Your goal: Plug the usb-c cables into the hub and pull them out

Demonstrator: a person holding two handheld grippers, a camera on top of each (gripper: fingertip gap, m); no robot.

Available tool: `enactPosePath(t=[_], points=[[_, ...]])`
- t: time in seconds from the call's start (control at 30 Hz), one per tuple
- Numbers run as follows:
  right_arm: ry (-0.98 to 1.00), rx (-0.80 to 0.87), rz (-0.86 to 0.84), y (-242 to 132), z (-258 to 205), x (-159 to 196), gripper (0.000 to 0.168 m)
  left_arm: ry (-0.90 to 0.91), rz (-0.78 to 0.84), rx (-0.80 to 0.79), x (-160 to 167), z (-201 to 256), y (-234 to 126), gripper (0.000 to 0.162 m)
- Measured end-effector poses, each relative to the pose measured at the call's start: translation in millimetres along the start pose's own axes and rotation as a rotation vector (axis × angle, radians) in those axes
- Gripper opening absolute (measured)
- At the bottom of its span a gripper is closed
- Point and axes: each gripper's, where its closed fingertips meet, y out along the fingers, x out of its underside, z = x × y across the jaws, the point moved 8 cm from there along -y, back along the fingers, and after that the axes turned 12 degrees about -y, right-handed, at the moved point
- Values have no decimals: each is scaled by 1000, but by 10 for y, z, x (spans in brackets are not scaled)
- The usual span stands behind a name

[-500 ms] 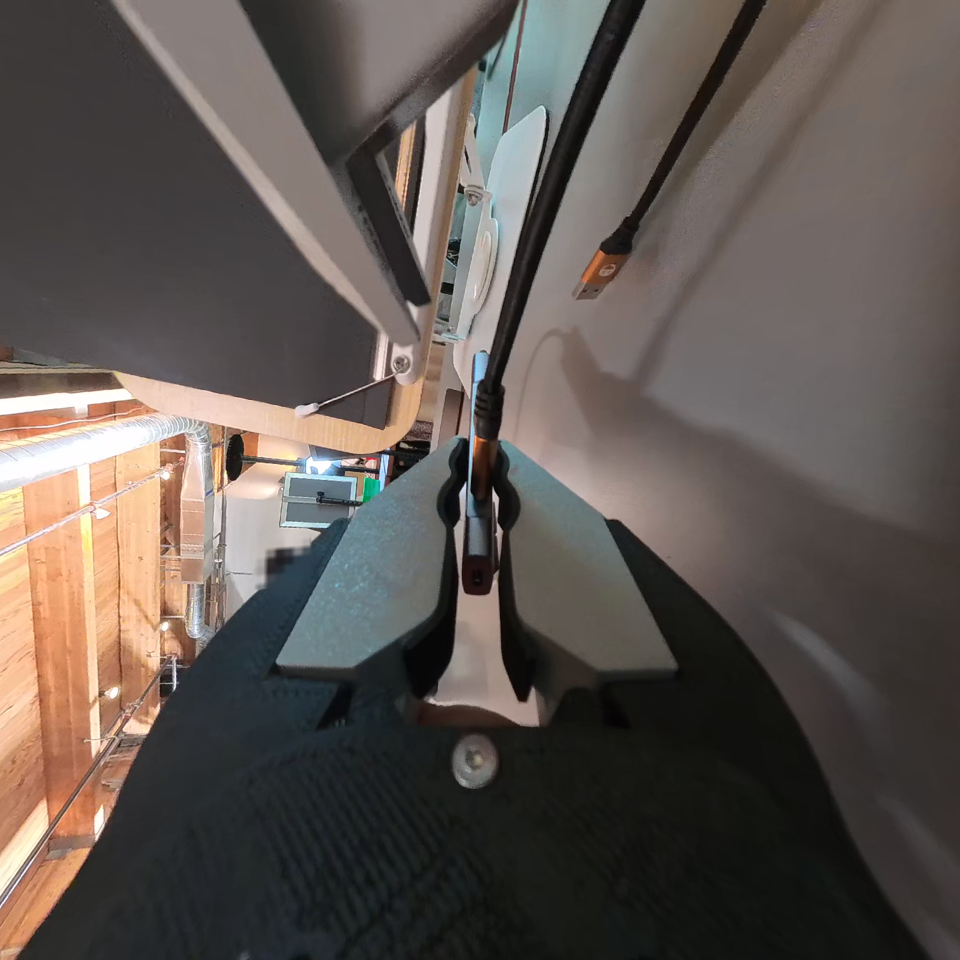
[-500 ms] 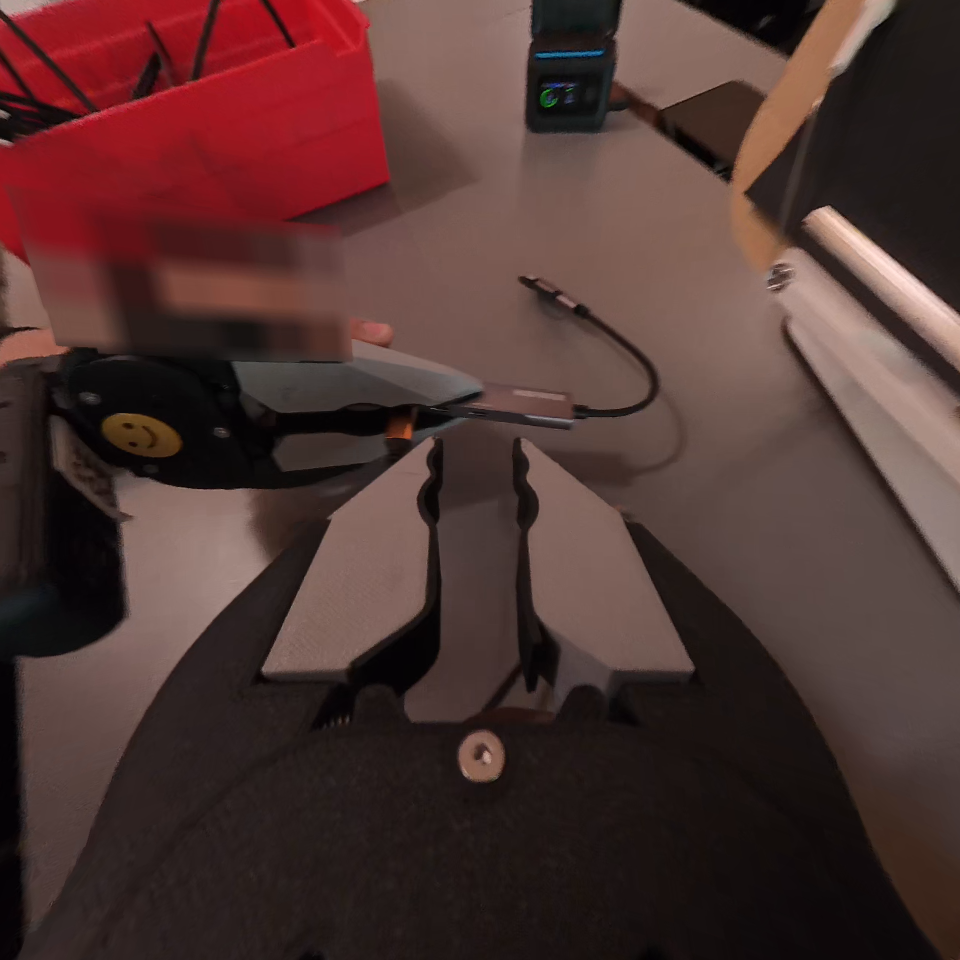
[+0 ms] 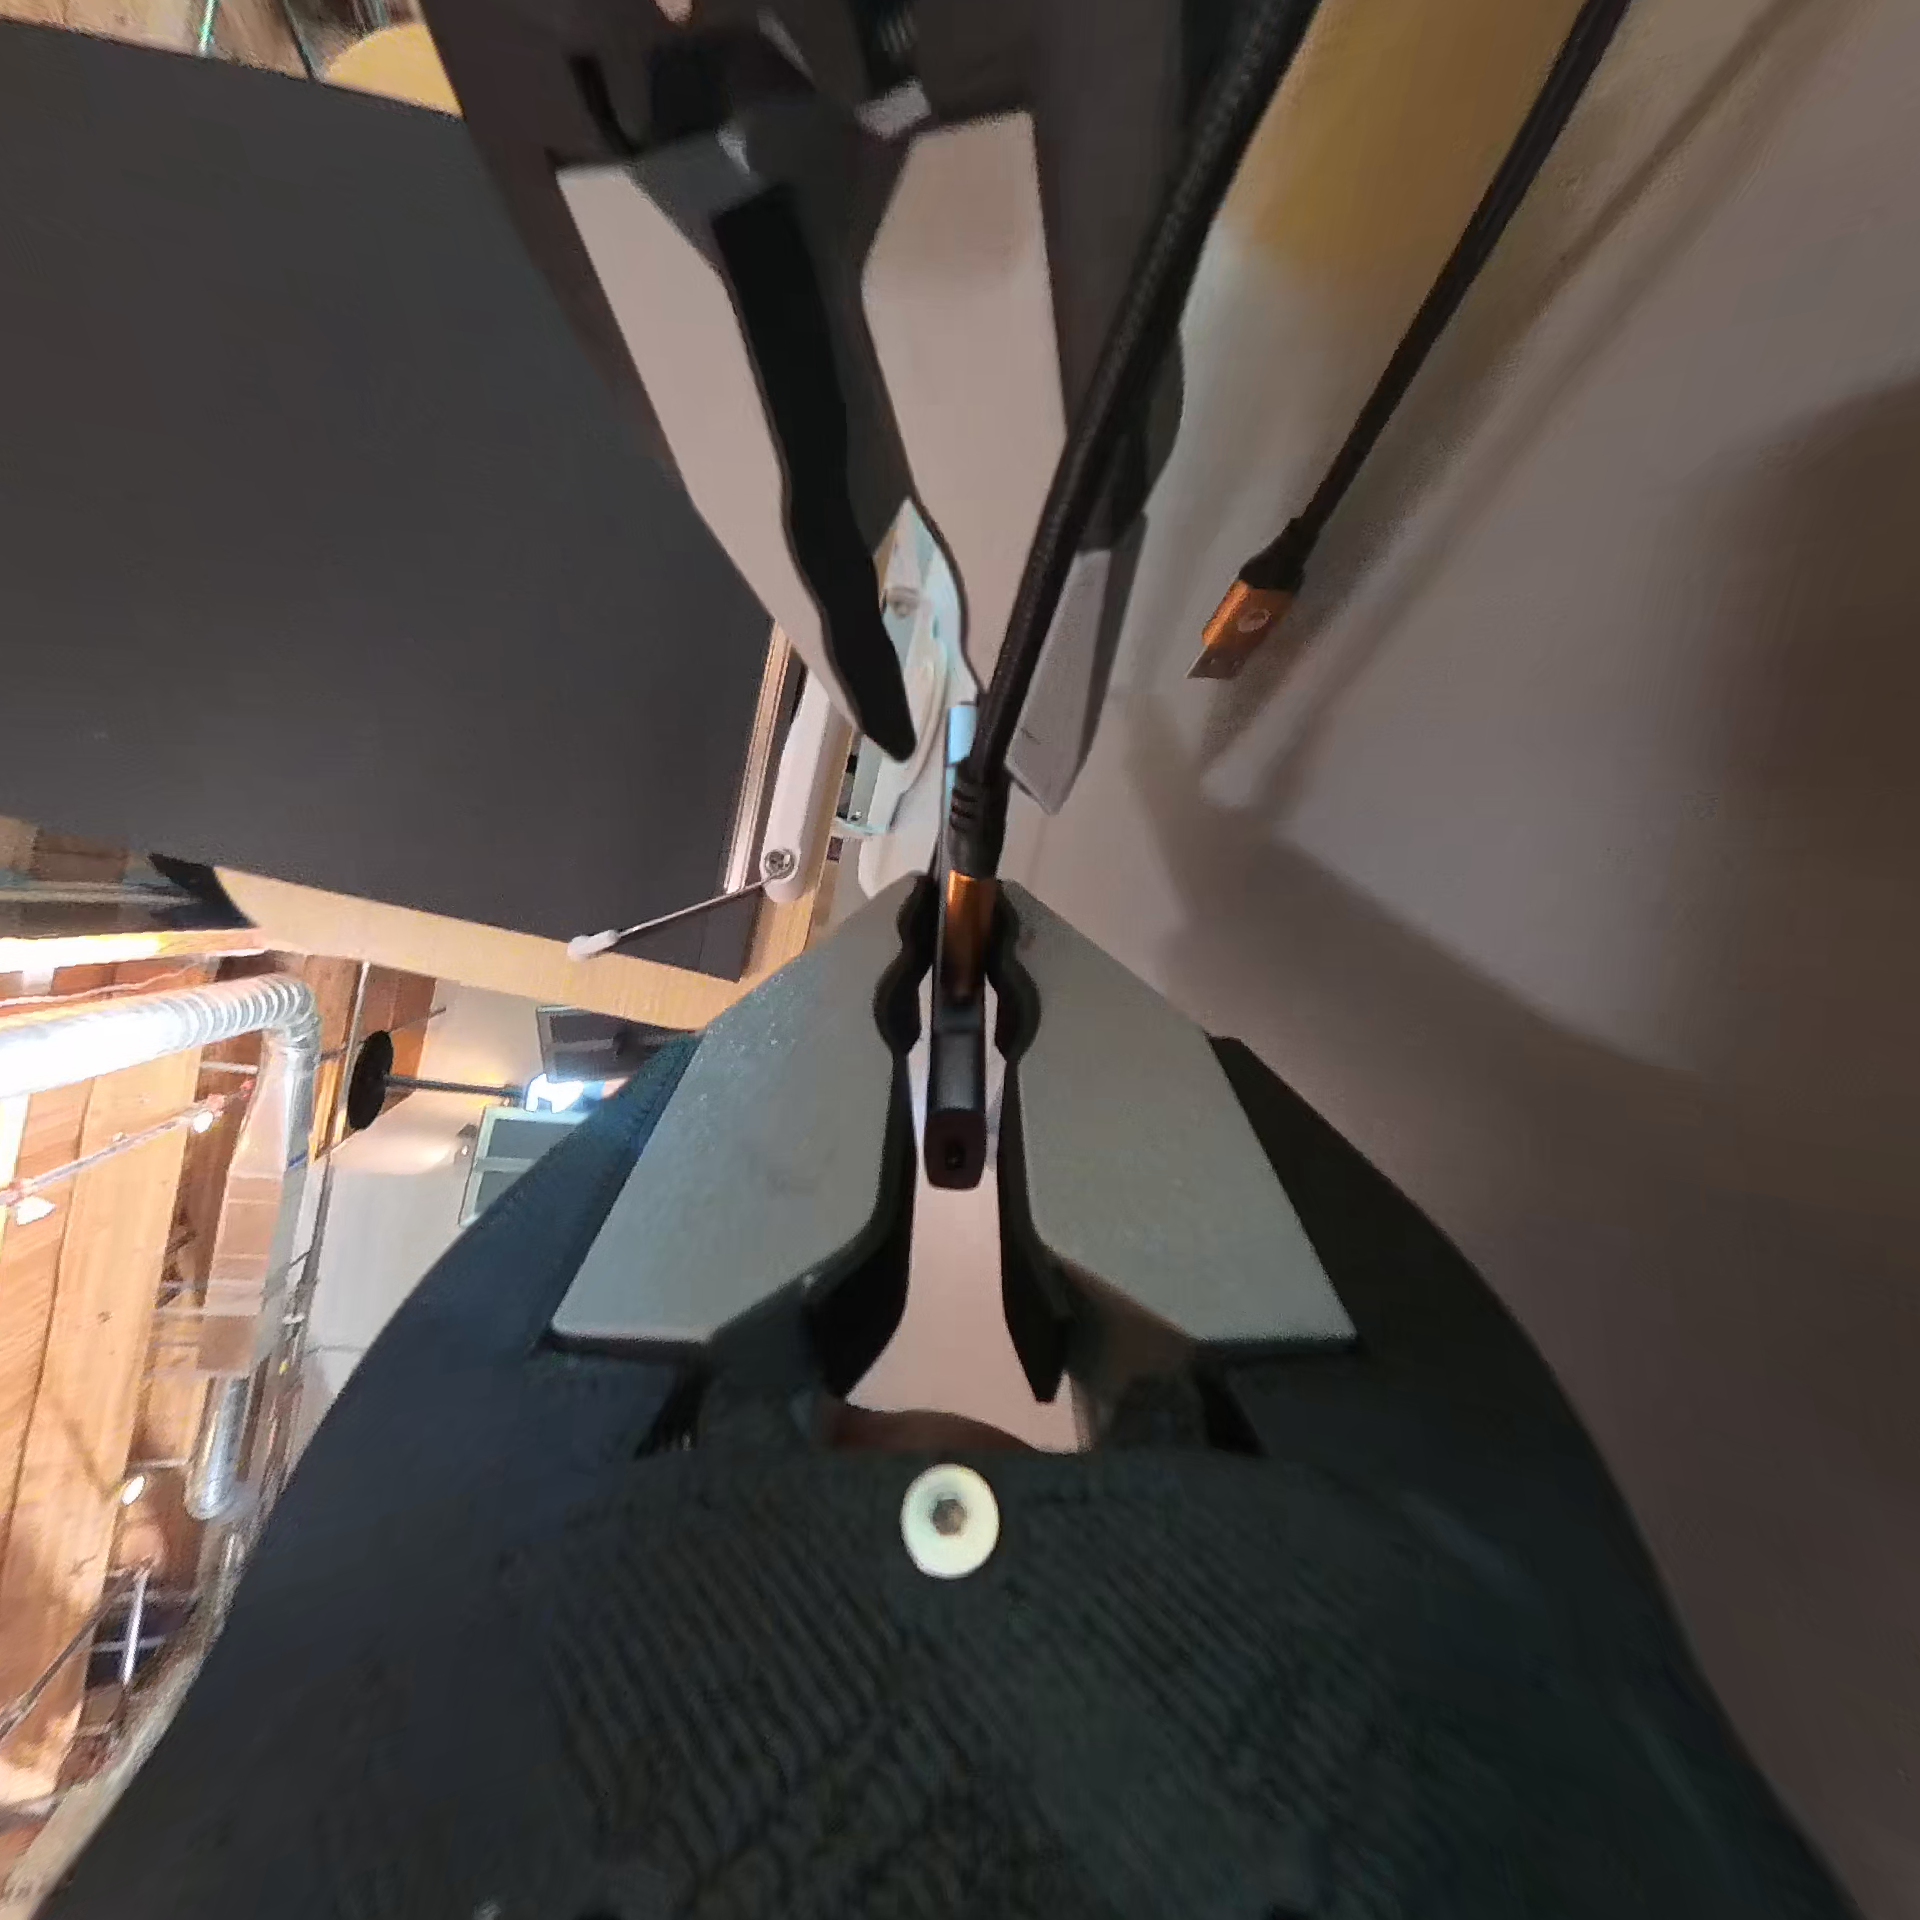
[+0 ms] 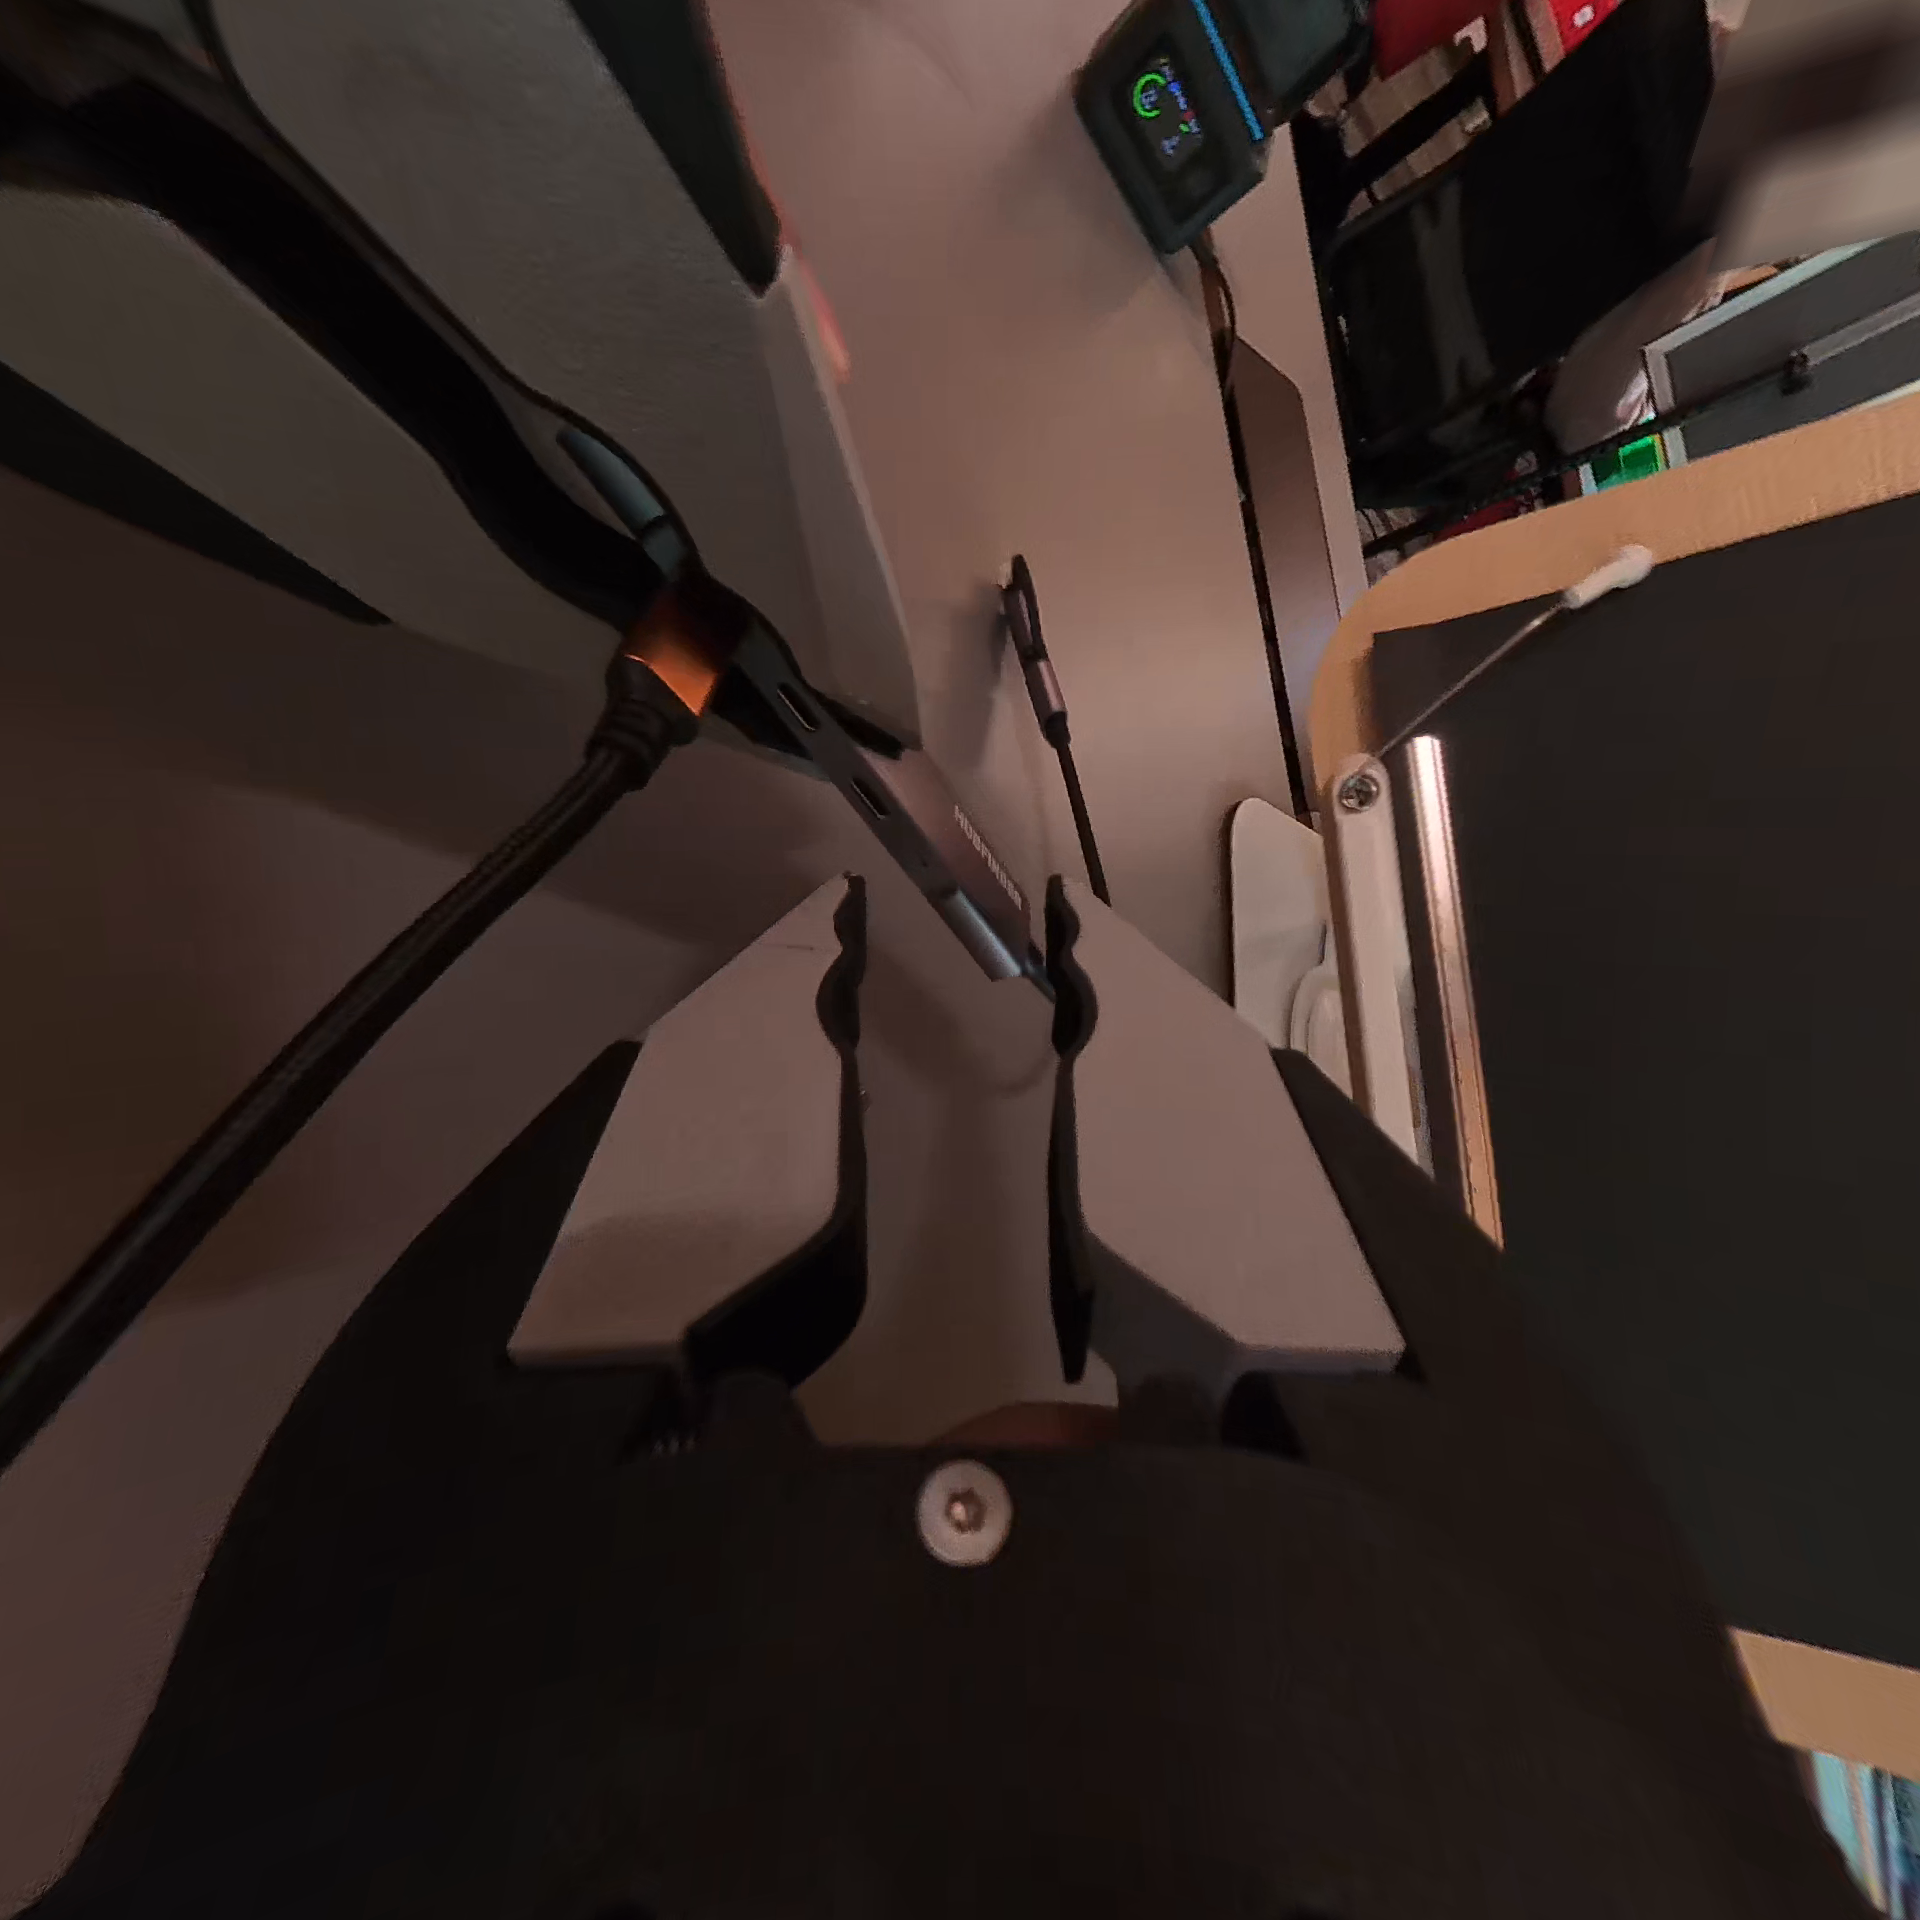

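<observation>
Left claw [image 3: 954, 940] clamps cable plug [image 3: 961, 935], hub [image 4: 914, 831] alongside

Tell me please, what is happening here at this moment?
A person works with two handheld grippers. The left gripper is shut on the orange-collared plug of a black braided cable, which meets the end of a slim grey metal hub. The right gripper is open around the hub's other end. A second orange-tipped cable lies loose on the grey table.

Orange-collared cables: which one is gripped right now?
The thicker braided cable, its orange collar clamped in the left tongs. The thinner cable lies loose on the table, its plug free.
</observation>
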Motion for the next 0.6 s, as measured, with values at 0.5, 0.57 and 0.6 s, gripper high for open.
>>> enactPosePath(t=[0.5, 0.57, 0.6], points=[[-125, -57, 53, -18, -137, -49, 6, -202, 87, 125, 8, -70, -115, 20], [-120, -64, 69, -24, -141, -54, 6, -225, 86, 130, 41, -99, -125, 23], [-117, -67, 75, -28, -140, -54, 6, -238, 87, 136, 51, -110, -129, 23]])
